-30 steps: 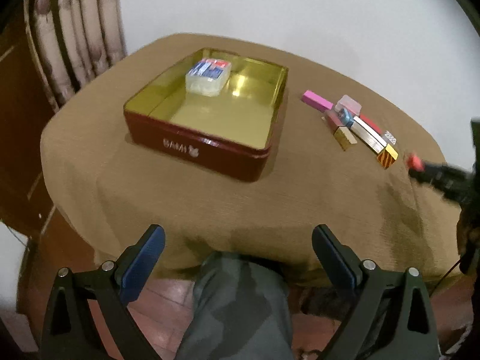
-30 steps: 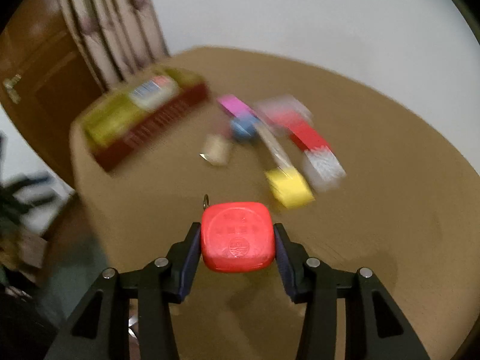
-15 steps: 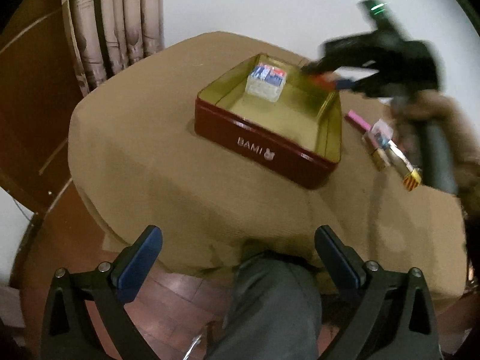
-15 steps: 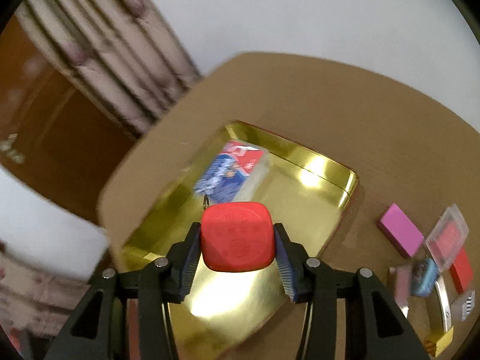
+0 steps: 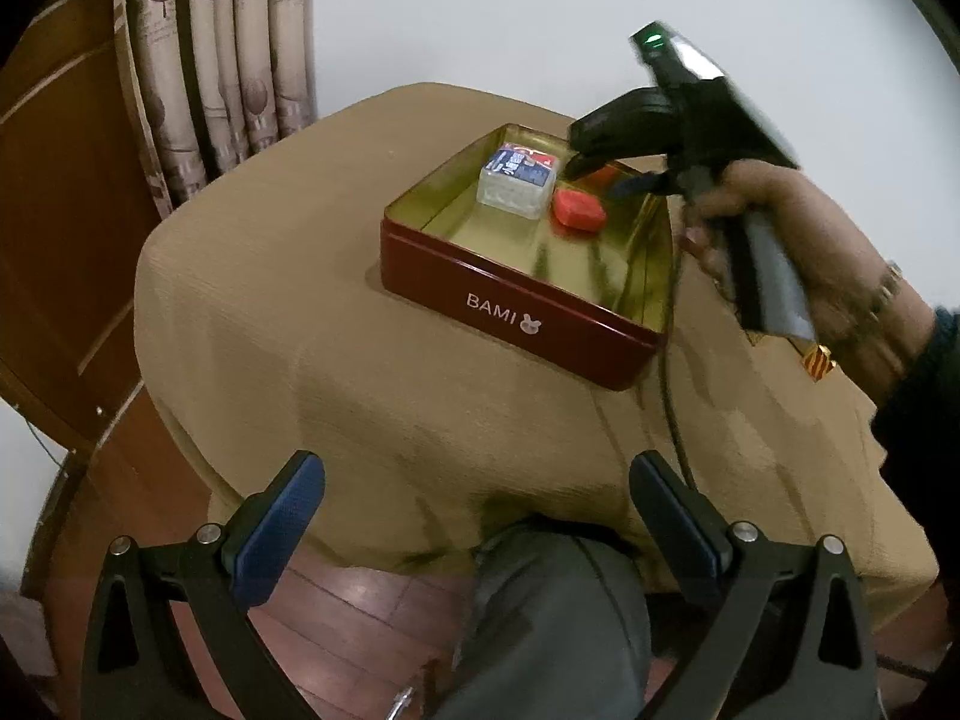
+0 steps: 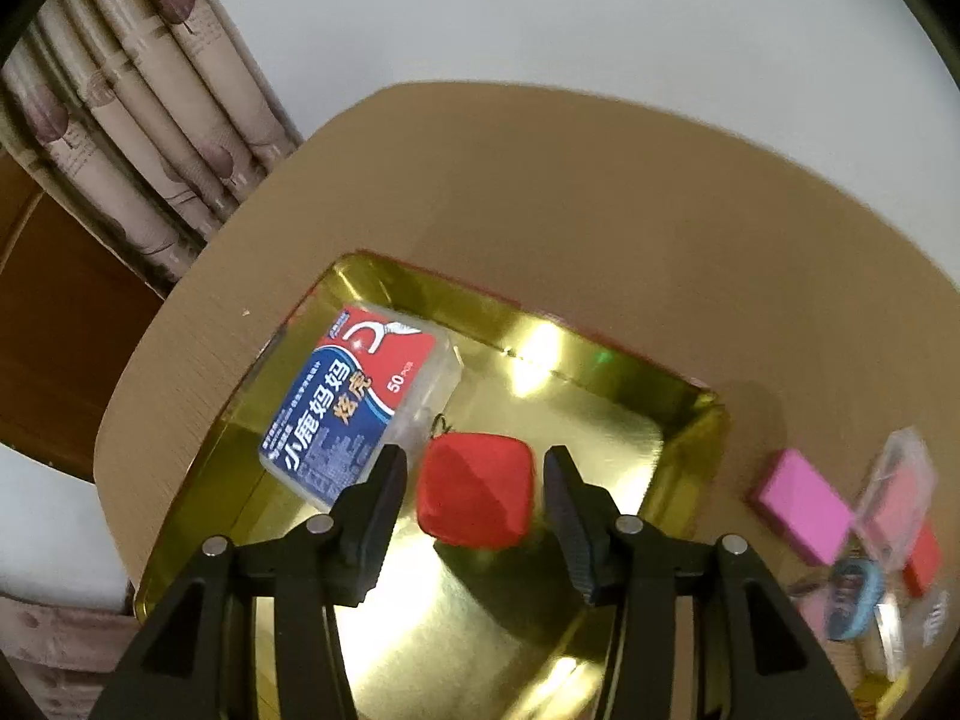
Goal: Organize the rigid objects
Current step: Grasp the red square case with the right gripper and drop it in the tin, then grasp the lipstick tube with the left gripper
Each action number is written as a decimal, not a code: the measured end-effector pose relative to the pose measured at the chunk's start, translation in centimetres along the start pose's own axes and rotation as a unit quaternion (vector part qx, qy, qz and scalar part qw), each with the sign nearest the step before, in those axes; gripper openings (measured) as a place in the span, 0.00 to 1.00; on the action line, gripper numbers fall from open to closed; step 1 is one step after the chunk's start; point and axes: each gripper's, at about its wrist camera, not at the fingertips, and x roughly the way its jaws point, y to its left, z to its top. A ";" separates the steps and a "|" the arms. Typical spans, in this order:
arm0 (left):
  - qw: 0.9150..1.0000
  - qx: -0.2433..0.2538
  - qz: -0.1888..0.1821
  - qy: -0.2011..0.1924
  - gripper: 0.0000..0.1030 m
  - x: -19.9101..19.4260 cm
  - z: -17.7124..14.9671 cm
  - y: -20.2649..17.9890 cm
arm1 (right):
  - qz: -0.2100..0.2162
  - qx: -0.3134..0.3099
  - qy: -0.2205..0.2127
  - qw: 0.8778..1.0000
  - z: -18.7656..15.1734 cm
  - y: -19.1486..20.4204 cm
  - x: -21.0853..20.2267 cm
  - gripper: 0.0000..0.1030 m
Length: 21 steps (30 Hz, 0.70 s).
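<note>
The red block [image 6: 475, 491] lies on the gold floor of the red tin [image 5: 516, 294], just beside the clear floss box [image 6: 360, 405], between the parted fingers of the right gripper [image 6: 475, 501] with a gap each side, while the left gripper [image 5: 477, 516] gapes wide and empty

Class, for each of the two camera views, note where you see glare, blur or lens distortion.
Right wrist view: bright glare patches on the gold floor of the tin; the small items at the right edge are smeared. Left wrist view: the right gripper and hand are motion-blurred; the fisheye bends the curtain.
</note>
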 end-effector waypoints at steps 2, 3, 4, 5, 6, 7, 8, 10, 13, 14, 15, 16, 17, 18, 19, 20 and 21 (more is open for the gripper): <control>1.000 -0.004 -0.002 -0.008 0.97 -0.2 -0.2 0.1 | -0.002 -0.008 -0.043 0.999 -1.0 -0.9 -2.9 0.47; 1.000 -0.004 -0.003 -0.017 0.97 -0.4 -0.3 0.0 | -0.010 -0.006 -0.069 0.998 -1.6 -1.5 -4.6 0.48; 1.000 -0.001 -0.005 -0.021 0.97 -0.5 -0.3 -0.1 | -0.025 -0.001 -0.097 0.995 -2.9 -2.8 -6.8 0.50; 1.000 0.003 -0.008 -0.023 0.97 -0.5 -0.4 -0.3 | -0.034 0.003 -0.112 0.993 -4.0 -4.0 -8.2 0.53; 1.000 0.008 -0.011 -0.025 0.97 -0.6 -0.4 -0.6 | -0.046 0.009 -0.128 0.991 -5.5 -5.6 -9.9 0.55; 0.999 0.014 -0.017 -0.026 0.97 -0.8 -0.5 -1.1 | -0.064 0.018 -0.150 0.987 -7.3 -7.7 -11.6 0.59; 0.999 0.018 -0.022 -0.024 0.97 -0.9 -0.6 -1.5 | -0.082 0.028 -0.167 0.982 -8.7 -9.6 -13.0 0.65; 0.998 0.039 -0.042 -0.014 0.97 -0.9 -0.7 -2.9 | -0.136 0.059 -0.183 0.972 -11.3 -13.4 -15.3 0.74; 0.994 0.072 -0.078 0.001 0.97 -0.8 -0.3 -6.0 | -0.189 0.113 -0.186 0.958 -15.2 -20.1 -18.2 0.74; 0.993 0.076 -0.087 0.009 0.97 -0.5 0.1 -7.0 | -0.196 0.125 -0.202 0.951 -16.5 -22.1 -19.1 0.74; 0.992 0.078 -0.100 0.017 0.97 -0.1 0.7 -8.3 | -0.207 0.141 -0.226 0.941 -18.1 -24.2 -20.0 0.74; 0.990 0.081 -0.117 0.021 0.97 0.5 1.5 -9.7 | -0.214 0.154 -0.239 0.934 -19.2 -25.4 -20.5 0.74; 0.988 0.081 -0.125 0.029 0.97 1.2 2.5 -11.2 | -0.216 0.172 -0.258 0.926 -20.6 -27.0 -20.7 0.74; 0.988 0.076 -0.126 0.036 0.97 2.1 3.4 -12.5 | -0.210 0.185 -0.274 0.920 -21.8 -28.4 -20.6 0.74; 0.988 0.075 -0.133 0.036 0.97 2.8 4.2 -13.7 | -0.206 0.188 -0.279 0.919 -22.5 -29.1 -20.4 0.74; 0.987 0.074 -0.138 0.034 0.97 3.9 5.2 -15.2 | -0.205 0.185 -0.280 0.919 -23.1 -29.9 -20.3 0.74; 0.988 0.072 -0.132 0.035 0.97 4.8 5.7 -16.0 | -0.214 0.179 -0.278 0.919 -23.5 -30.4 -20.1 0.74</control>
